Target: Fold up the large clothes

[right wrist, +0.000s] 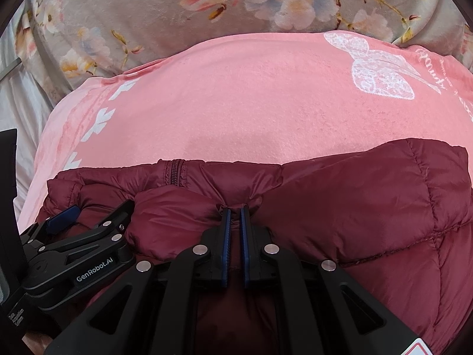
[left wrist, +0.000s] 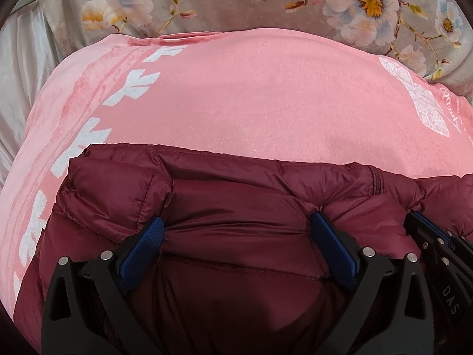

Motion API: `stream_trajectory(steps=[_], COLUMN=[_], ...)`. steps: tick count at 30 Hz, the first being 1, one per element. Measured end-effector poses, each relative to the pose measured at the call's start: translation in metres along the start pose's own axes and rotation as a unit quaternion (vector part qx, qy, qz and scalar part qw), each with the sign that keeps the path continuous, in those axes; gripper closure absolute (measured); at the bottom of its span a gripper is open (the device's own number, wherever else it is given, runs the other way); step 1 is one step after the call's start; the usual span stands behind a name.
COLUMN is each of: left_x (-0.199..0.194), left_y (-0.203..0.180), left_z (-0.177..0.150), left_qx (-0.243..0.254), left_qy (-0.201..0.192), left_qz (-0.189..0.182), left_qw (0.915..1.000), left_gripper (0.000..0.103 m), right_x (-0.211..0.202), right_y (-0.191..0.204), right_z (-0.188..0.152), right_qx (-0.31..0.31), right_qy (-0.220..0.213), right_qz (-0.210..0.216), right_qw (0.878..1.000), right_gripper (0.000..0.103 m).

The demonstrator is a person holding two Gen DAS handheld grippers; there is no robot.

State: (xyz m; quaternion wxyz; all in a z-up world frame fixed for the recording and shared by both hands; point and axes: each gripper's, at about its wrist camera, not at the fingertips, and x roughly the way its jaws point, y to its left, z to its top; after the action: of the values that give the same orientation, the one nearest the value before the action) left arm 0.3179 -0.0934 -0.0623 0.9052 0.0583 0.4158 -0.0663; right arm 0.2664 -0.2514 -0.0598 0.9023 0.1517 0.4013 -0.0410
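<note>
A dark red quilted puffer jacket (left wrist: 236, 195) lies on a pink blanket (left wrist: 251, 94); it also shows in the right wrist view (right wrist: 354, 195). My left gripper (left wrist: 238, 222) is open, its blue fingers spread wide and pressed onto the jacket's fabric. My right gripper (right wrist: 235, 211) is shut on a pinch of the jacket's fabric near the zipper (right wrist: 174, 171). The two grippers are side by side: the right one shows at the left wrist view's right edge (left wrist: 428, 227), the left one at the right wrist view's left (right wrist: 68, 219).
The pink blanket (right wrist: 251, 103) has white leaf prints along its left and a white lace bow print (right wrist: 381, 68) at the right. Behind it lies a grey floral blanket (left wrist: 207, 3). Pale satin fabric (left wrist: 20, 68) lies at the left.
</note>
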Motion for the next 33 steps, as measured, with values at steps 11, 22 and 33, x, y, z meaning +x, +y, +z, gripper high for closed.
stream_trajectory(steps=[11, 22, 33], left_x=[-0.064, -0.11, -0.093], left_y=[0.066, 0.215, 0.191], left_z=[-0.008, -0.11, -0.132], left_qx=[-0.067, -0.207, -0.206], left_qy=[-0.024, 0.039, 0.046], left_qz=[-0.05, -0.041, -0.07], left_qw=[0.9962, 0.9767, 0.9749], left_gripper=[0.005, 0.005, 0.005], right_x=[-0.048, -0.121, -0.091], right_y=[0.008, 0.052, 0.063], right_z=[-0.006, -0.093, -0.135], right_qx=[-0.018, -0.028, -0.054], right_qy=[-0.027, -0.03, -0.005], right_qz=[-0.012, 0.032, 0.003], right_qw=[0.999, 0.999, 0.998], right_gripper=[0.086, 0.082, 0.082])
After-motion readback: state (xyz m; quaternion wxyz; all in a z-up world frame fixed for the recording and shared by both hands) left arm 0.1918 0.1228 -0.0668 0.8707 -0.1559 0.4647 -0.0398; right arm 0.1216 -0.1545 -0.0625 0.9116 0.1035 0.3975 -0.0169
